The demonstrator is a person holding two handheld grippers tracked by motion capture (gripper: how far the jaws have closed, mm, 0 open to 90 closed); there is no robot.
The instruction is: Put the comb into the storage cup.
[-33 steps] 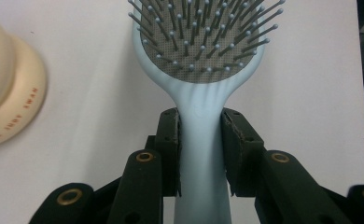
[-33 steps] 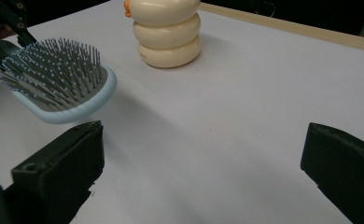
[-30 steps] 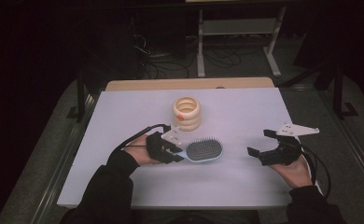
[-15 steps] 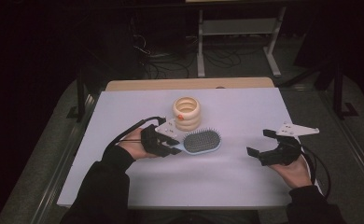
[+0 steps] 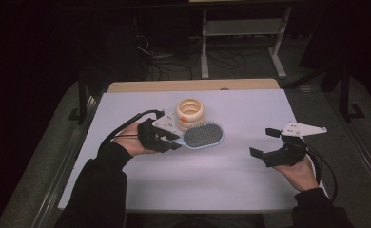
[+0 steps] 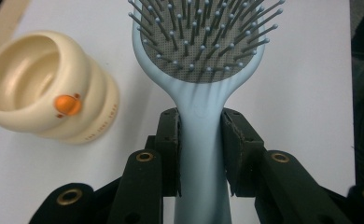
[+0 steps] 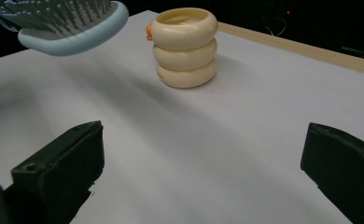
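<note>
My left gripper (image 5: 174, 141) is shut on the handle of a light blue hairbrush (image 5: 202, 135), bristles up, and holds it off the white table. In the left gripper view both pads (image 6: 168, 140) press the handle of the hairbrush (image 6: 203, 135). A cream cup of three stacked rings (image 5: 190, 113) with an orange dot stands upright just behind the brush head; the cup (image 6: 45, 86) sits to the left in that view. My right gripper (image 5: 264, 142) hovers open at the right with nothing between its jaws; its view shows the cup (image 7: 184, 46) and the raised brush head (image 7: 66, 25).
The white table top (image 5: 221, 175) has a wooden strip (image 5: 193, 85) along its far edge. Beyond it, in the dark, stand a metal frame (image 5: 240, 33) and floor cables.
My left gripper has lifted the hairbrush off the table and carried it a little toward the cup. The right gripper has stayed where it was.
</note>
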